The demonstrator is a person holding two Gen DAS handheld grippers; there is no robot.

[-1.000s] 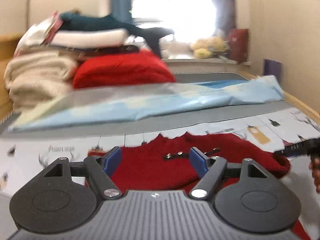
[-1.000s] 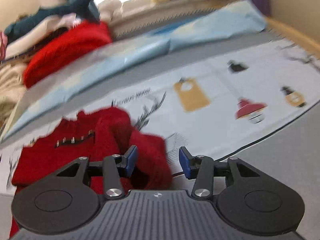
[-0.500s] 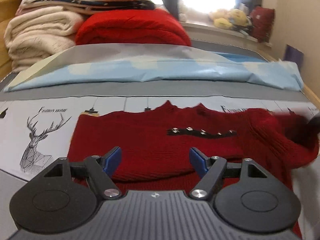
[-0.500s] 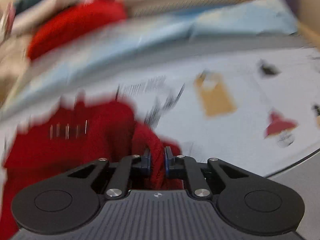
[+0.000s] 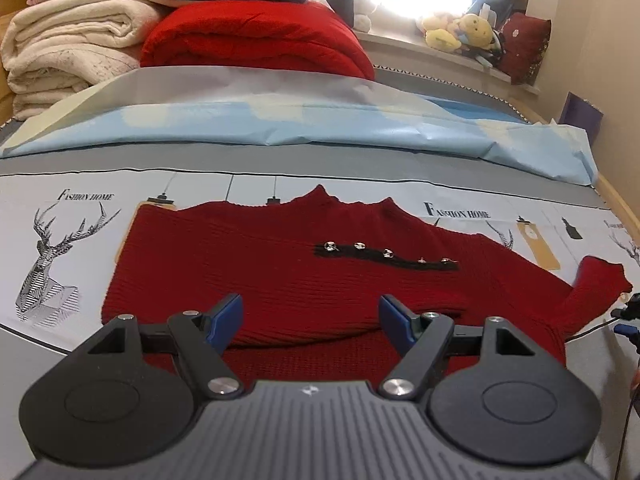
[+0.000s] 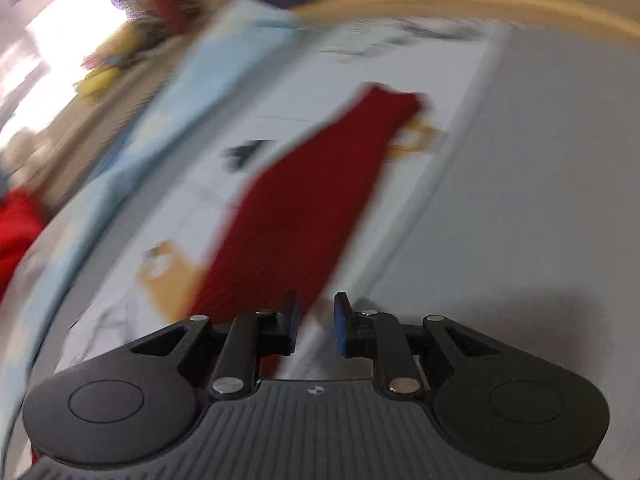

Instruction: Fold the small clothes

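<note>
Sweater [image 5: 280,280], red, lies flat on the printed bedsheet [image 5: 60,240], its near hem between and under the wide-apart fingers of the left gripper [image 5: 311,318], unclamped. Right gripper [image 6: 316,320]: fingers narrowly apart and opening, nothing clamped; blurred sleeve [image 6: 320,200] stretches away beyond them. Bare sheet flanks the sweater; folded blankets [image 5: 80,40] lie far left.

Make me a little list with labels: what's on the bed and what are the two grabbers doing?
clothing: red sweater lying flat on the printed sheet
sleeve: stretched out sideways
left gripper: open, above the sweater's hem, holding nothing
right gripper: jaws opening, nothing pinched, sleeve just ahead
behind: folded blankets, plush toys
</note>
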